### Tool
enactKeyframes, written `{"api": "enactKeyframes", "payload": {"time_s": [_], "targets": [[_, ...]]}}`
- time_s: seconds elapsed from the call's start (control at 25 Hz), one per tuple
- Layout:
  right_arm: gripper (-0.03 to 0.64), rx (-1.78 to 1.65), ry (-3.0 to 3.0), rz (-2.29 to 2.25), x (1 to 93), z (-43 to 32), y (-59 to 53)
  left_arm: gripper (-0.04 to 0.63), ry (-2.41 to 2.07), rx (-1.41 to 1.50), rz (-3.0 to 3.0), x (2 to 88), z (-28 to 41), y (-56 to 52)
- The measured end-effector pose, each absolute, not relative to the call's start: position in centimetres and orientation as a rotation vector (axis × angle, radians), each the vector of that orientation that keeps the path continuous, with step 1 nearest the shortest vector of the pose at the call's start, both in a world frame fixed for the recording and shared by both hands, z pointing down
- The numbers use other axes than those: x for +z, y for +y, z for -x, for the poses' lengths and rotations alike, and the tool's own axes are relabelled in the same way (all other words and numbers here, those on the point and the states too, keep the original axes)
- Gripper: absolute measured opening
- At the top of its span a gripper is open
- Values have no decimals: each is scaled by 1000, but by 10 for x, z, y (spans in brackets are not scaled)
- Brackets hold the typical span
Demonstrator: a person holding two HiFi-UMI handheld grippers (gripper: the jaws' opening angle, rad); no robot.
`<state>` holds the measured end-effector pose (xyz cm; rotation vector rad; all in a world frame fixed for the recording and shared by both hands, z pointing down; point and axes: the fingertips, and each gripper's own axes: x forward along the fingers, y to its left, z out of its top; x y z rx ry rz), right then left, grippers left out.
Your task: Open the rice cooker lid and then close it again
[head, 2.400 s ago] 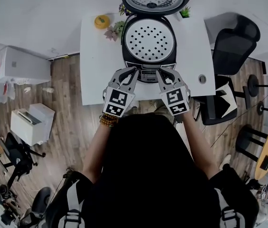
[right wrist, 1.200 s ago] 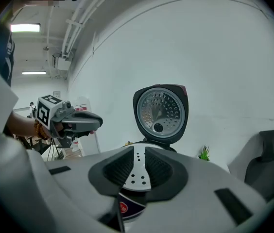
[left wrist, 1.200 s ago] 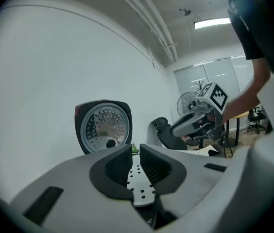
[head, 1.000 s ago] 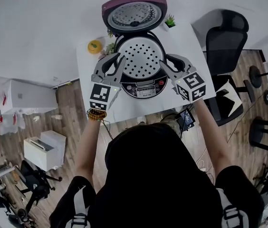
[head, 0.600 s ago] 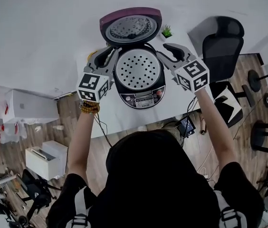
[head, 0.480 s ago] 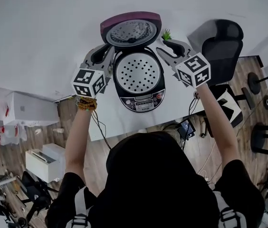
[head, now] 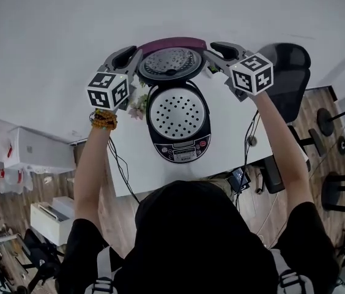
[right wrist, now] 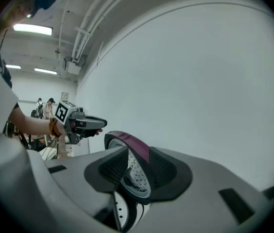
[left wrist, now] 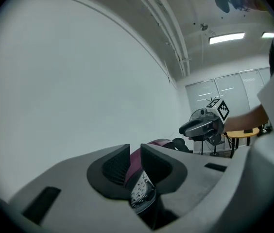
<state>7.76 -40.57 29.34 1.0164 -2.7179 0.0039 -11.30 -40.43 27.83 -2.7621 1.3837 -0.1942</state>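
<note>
The black rice cooker (head: 177, 118) stands on the white table (head: 129, 158), with its perforated inner tray showing. Its maroon lid (head: 171, 60) is raised upright behind it. My left gripper (head: 131, 55) hangs level at the lid's left edge. Its jaws are closed to a thin slit with nothing between the pads, and the lid (left wrist: 141, 193) lies just beyond them. My right gripper (head: 215, 48) flanks the lid's right edge. Its jaws stand half apart and have just been closing. The lid's rim (right wrist: 127, 141) shows through their gap, with no pad pressing on it.
A small pink plant (head: 137, 103) sits on the table left of the cooker. A black office chair (head: 292, 72) stands to the right. Cables (head: 122, 167) hang off the table's front. A white wall is close behind the lid.
Both grippers have risen and moved away from me, from the cooker body's sides to the two edges of the raised lid. The lid has stayed open.
</note>
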Motion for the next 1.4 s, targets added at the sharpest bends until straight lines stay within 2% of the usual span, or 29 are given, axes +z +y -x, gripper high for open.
{"api": "enactKeyframes", "payload": {"time_s": [0.16, 0.36, 0.48, 0.72, 0.88, 1.4], "targets": [[143, 204, -2799, -980, 288, -77, -435, 118, 1370, -144, 2921, 285, 115, -427], [152, 433, -2837, -881, 296, -72, -460, 118, 1467, -72, 3002, 297, 129, -449], [213, 562, -2825, -815, 308, -65, -471, 120, 1470, -5, 3081, 302, 134, -458], [218, 830, -2845, -764, 320, -55, -479, 129, 1495, 117, 3190, 305, 136, -466], [219, 852, -2821, -750, 319, -53, -478, 135, 1527, 238, 3238, 307, 137, -465], [229, 973, -2730, -730, 322, -51, -478, 141, 1519, 270, 3312, 309, 137, -465]]}}
